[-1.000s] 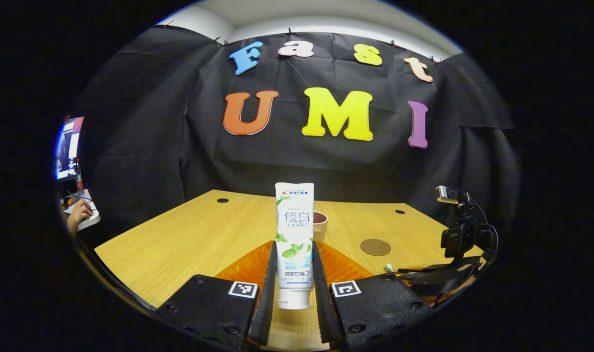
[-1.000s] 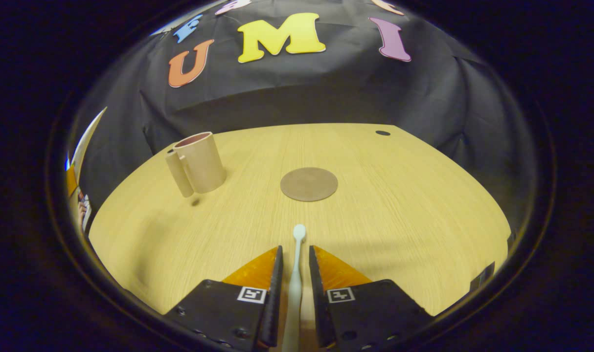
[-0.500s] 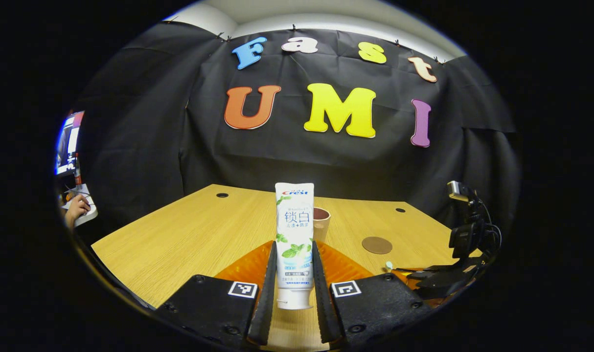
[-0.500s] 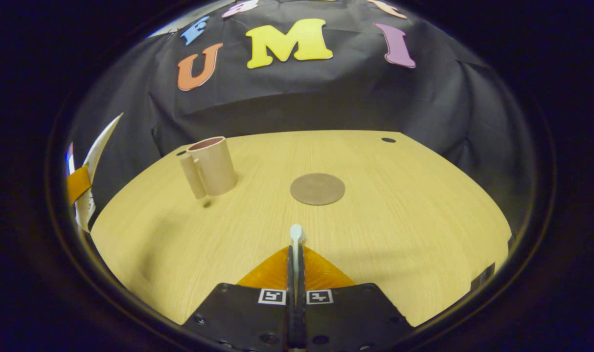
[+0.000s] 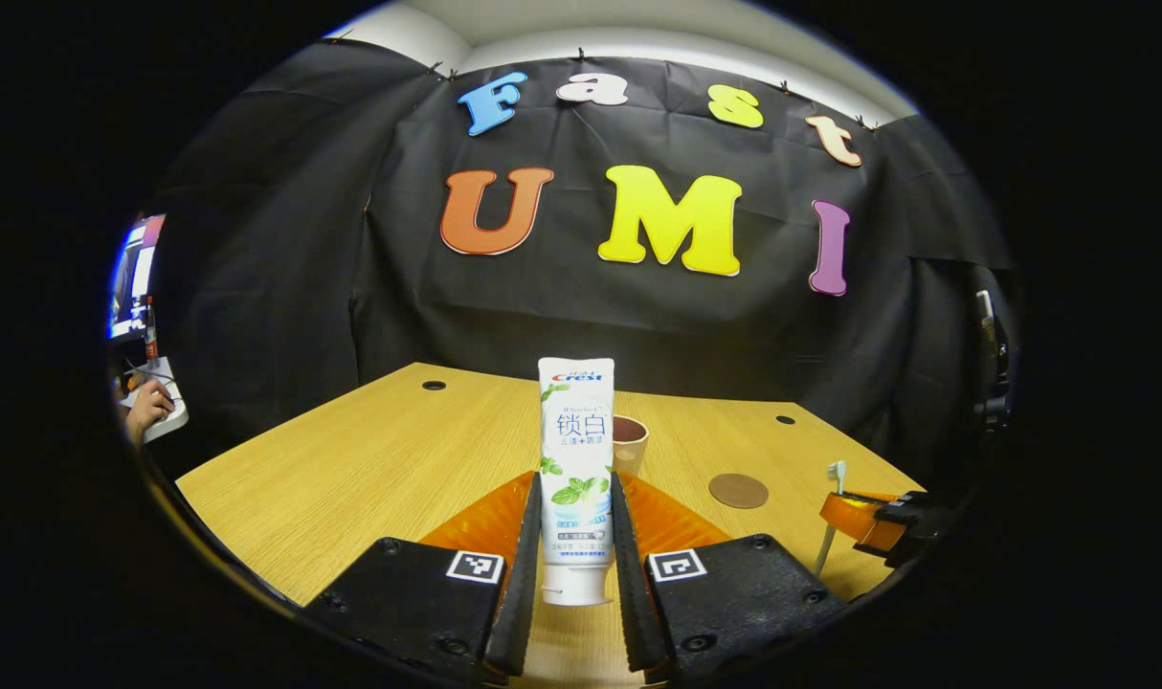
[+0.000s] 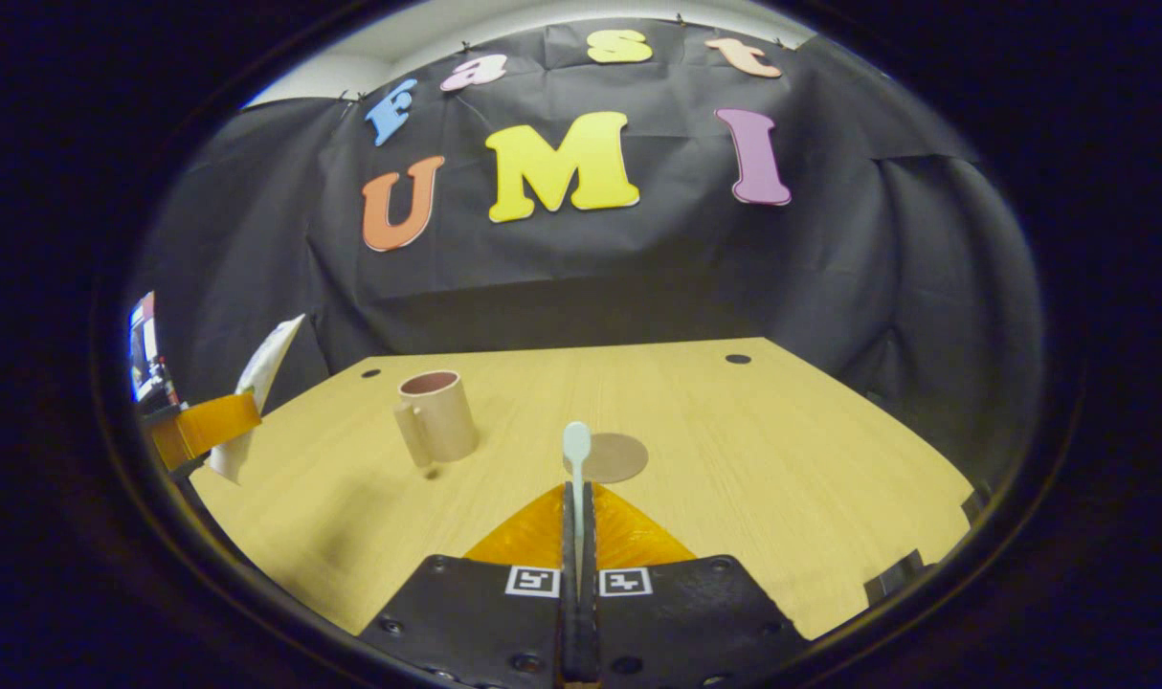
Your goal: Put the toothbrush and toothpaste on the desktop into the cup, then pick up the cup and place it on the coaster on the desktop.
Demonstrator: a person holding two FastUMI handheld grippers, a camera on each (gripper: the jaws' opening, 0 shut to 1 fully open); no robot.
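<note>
My left gripper [image 5: 575, 522] is shut on a white toothpaste tube [image 5: 575, 450], held upright above the wooden desk [image 5: 370, 469], cap down. Behind the tube stands the beige cup [image 5: 629, 442], partly hidden; the round brown coaster [image 5: 738, 490] lies to its right. My right gripper [image 6: 577, 498] is shut on a pale toothbrush [image 6: 576, 450], lifted off the desk with its head pointing forward. In the right gripper view the cup [image 6: 437, 416] with its handle stands left of the coaster [image 6: 612, 457]. The right gripper [image 5: 863, 517] with the toothbrush [image 5: 835, 474] also shows at the right of the left gripper view.
The desk [image 6: 782, 450] has small dark cable holes near its far edge. At the far left, off the desk, a person's hand [image 5: 148, 407] rests beside a screen. The left gripper with the toothpaste [image 6: 256, 383] hangs at the left edge of the right gripper view.
My right gripper shut on the toothbrush, then lifted it off the desk and tilted up. My left gripper stayed almost still, holding the toothpaste.
</note>
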